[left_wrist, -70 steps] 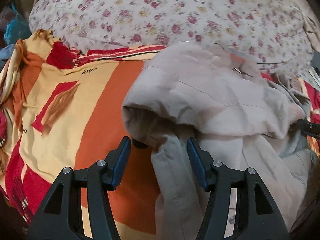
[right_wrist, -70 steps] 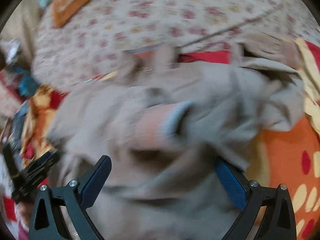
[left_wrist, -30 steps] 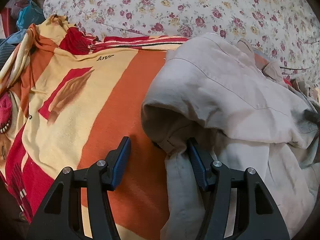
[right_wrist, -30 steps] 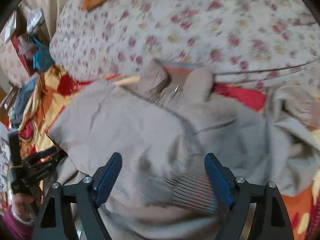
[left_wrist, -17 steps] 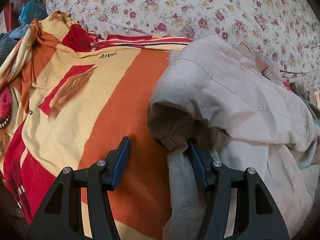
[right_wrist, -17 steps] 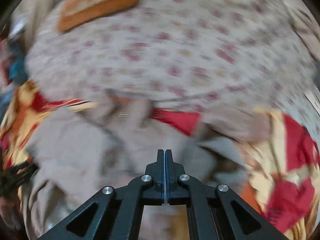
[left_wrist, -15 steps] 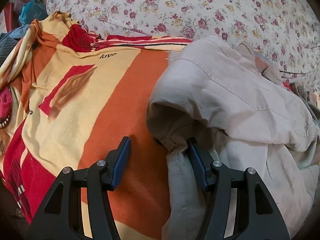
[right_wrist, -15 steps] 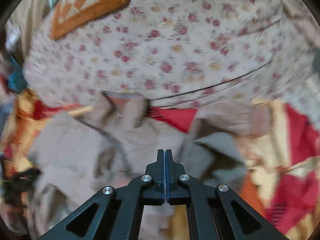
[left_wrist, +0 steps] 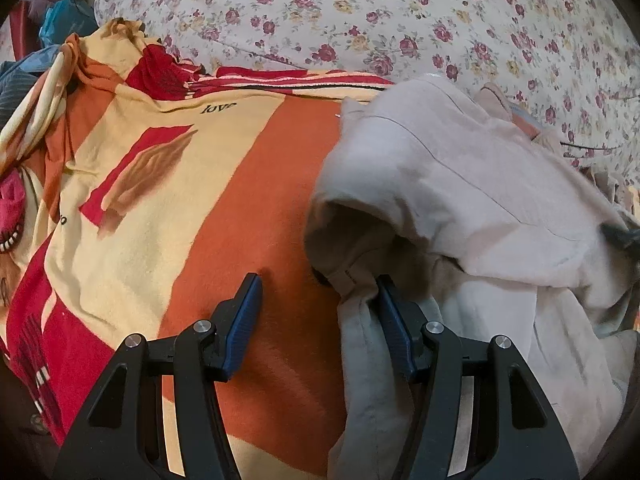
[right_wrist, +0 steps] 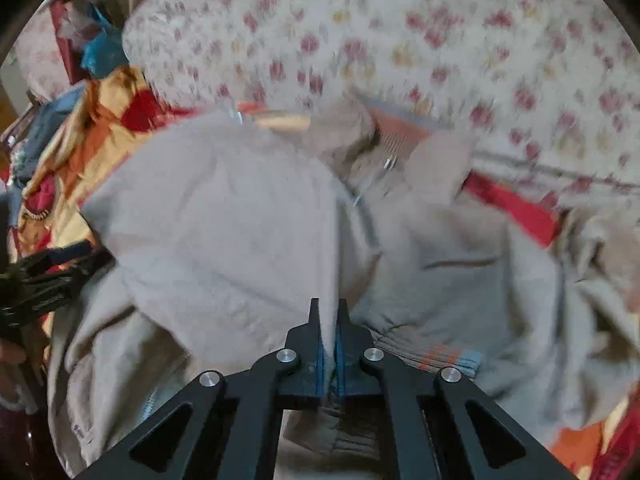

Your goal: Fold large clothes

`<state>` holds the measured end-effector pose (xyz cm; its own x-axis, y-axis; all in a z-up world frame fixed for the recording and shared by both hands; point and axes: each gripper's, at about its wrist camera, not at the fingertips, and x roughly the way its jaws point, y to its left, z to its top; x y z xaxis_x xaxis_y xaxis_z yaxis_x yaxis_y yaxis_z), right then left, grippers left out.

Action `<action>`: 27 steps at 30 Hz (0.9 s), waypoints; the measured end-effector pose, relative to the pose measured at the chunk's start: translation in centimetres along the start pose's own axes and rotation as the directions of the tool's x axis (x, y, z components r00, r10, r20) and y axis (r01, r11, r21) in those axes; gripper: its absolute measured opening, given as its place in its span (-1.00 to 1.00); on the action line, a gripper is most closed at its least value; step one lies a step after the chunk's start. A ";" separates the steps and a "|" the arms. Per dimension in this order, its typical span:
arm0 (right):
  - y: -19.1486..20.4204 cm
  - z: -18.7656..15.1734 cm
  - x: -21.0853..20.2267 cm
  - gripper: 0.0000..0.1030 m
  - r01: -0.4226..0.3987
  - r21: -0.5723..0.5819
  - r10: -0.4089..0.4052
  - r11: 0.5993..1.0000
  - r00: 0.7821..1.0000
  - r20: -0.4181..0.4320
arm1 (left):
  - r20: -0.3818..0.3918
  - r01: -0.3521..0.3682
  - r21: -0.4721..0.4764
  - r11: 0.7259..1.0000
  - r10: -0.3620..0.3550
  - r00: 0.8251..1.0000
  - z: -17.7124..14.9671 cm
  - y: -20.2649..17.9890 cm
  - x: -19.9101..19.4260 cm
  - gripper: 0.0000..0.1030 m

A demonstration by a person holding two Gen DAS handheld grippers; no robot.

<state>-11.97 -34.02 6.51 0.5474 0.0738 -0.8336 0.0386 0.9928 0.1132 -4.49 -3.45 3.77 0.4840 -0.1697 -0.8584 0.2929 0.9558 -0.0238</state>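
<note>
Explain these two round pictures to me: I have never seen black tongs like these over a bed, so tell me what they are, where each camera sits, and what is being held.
There is no robot here. A person holds a two-finger gripper in each hand, and a fisheye camera on each one looks forward along its fingers, hence the round pictures.

The left wrist view shows the left gripper standing open. Only its right-hand finger is against a fold of the beige jacket, so it holds nothing.

The right wrist view shows the right gripper shut on a front edge of the same jacket, near its striped hem. This picture is blurred.

The jacket lies crumpled on an orange, yellow and red blanket, with a floral quilt behind it.
</note>
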 end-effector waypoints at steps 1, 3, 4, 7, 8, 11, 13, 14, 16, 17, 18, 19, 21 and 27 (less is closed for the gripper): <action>-0.6 0.2 -1.3 -0.95 0.006 0.012 -0.006 1.000 0.999 0.032 | 0.002 0.002 -0.005 1.000 -0.002 1.000 0.0 0.1 -0.1 0.12; -2.3 0.4 -3.8 -0.95 0.041 0.048 -0.046 0.998 0.995 0.092 | 0.009 0.003 -0.015 1.000 -0.003 1.000 0.1 0.2 -0.1 0.12; -3.1 0.5 -4.7 -0.95 0.069 0.069 -0.076 0.995 0.991 0.107 | 0.007 0.002 -0.019 1.000 -0.002 1.000 0.1 0.1 -0.1 0.12; -5.5 0.3 -4.9 -0.95 0.145 0.129 -0.155 0.981 0.985 0.077 | -0.009 0.008 -0.027 1.000 -0.008 1.000 0.2 -0.2 0.4 0.12; -5.7 0.1 -4.5 -0.95 0.164 0.134 -0.173 0.977 0.983 0.058 | -0.008 0.008 -0.033 0.999 -0.008 1.000 0.3 -0.3 0.4 0.12; -5.8 -0.3 -2.2 -0.95 0.162 0.130 -0.160 0.978 0.987 -0.022 | 0.001 -0.005 -0.045 0.999 0.005 1.000 0.8 -0.5 0.6 0.12; -5.9 -1.0 -1.8 -0.95 0.157 0.134 -0.153 0.978 0.987 -0.041 | 0.004 -0.027 -0.057 0.998 0.027 1.000 1.1 -0.3 0.8 0.12; -5.7 -1.1 -2.2 -0.89 0.151 0.138 -0.147 0.979 0.988 -0.035 | 0.012 -0.039 -0.084 0.996 0.040 0.999 1.1 0.3 0.7 0.16; -5.0 -0.8 -3.4 -0.49 0.141 0.136 -0.142 0.981 0.990 -0.005 | 0.021 -0.024 -0.141 0.990 0.028 0.999 1.1 1.5 0.7 0.16; -4.6 -0.5 -3.8 -0.06 0.137 0.132 -0.140 0.982 0.990 0.013 | 0.019 -0.014 -0.173 0.985 0.017 1.000 1.1 2.3 0.8 0.16; -3.9 -0.4 -4.6 0.08 0.120 0.125 -0.127 0.985 0.991 0.043 | 0.016 0.001 -0.208 0.978 0.003 1.000 1.0 3.2 0.9 0.16; -3.4 -0.2 -5.0 0.18 0.110 0.117 -0.117 0.987 0.991 0.057 | 0.015 0.013 -0.237 0.971 -0.010 1.000 1.0 4.0 1.0 0.17; -2.4 0.0 -5.6 0.18 0.097 0.095 -0.104 0.991 0.992 0.073 | 0.010 0.028 -0.278 0.960 -0.026 1.000 0.9 5.2 1.2 0.19; -3.2 -0.7 -5.6 0.18 0.101 0.101 -0.106 0.990 0.994 0.040 | 0.006 0.049 -0.228 0.972 -0.049 0.999 0.2 5.1 -1.1 0.19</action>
<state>-15.75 -37.58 10.38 0.5736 -0.0354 -0.8184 0.1783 0.9805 0.0825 -3.33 1.55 4.68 0.4742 -0.2181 -0.8530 0.1205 0.9758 -0.1826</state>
